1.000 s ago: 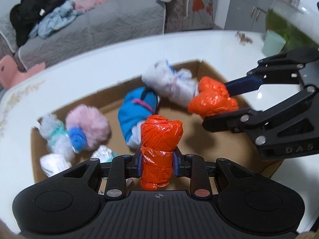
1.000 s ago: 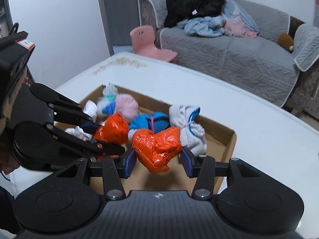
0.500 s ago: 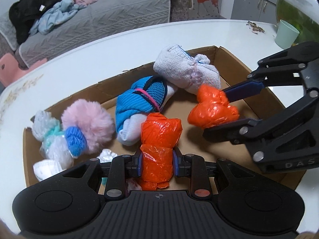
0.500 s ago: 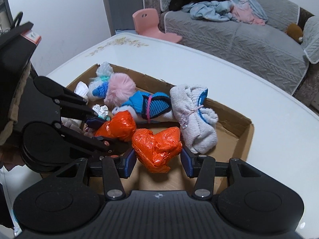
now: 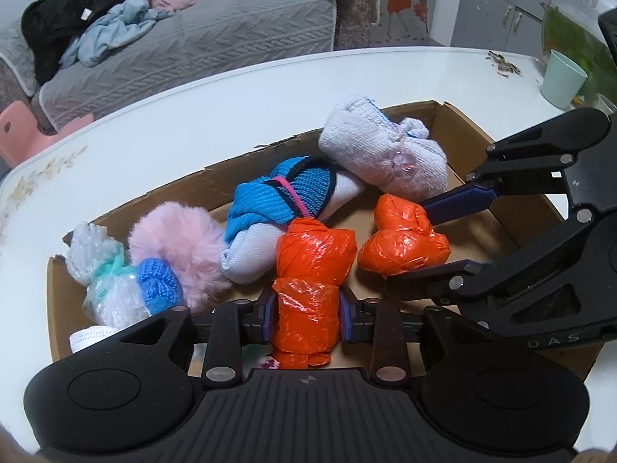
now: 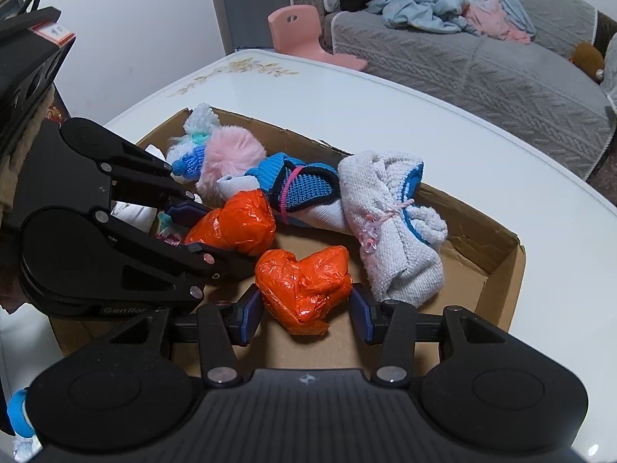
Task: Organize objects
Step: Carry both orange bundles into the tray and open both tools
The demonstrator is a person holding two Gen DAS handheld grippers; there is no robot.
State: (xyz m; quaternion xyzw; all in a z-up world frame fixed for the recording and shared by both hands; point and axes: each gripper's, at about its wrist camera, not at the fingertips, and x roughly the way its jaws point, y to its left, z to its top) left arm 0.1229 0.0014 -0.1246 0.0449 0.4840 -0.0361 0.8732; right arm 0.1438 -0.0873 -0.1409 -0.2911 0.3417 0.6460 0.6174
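Placing step: the left gripper (image 5: 306,305) clamps an upright orange bundle (image 5: 312,270) low in the cardboard box (image 5: 455,115). The right gripper (image 6: 304,310) brackets a second orange bundle (image 6: 304,285); its jaws seem slightly parted, perhaps releasing. Next, both let go and lift clear.

Both grippers have come down lower into the cardboard box (image 5: 455,115), and each orange bundle (image 5: 308,289) now sits nearer the socks (image 5: 381,154).
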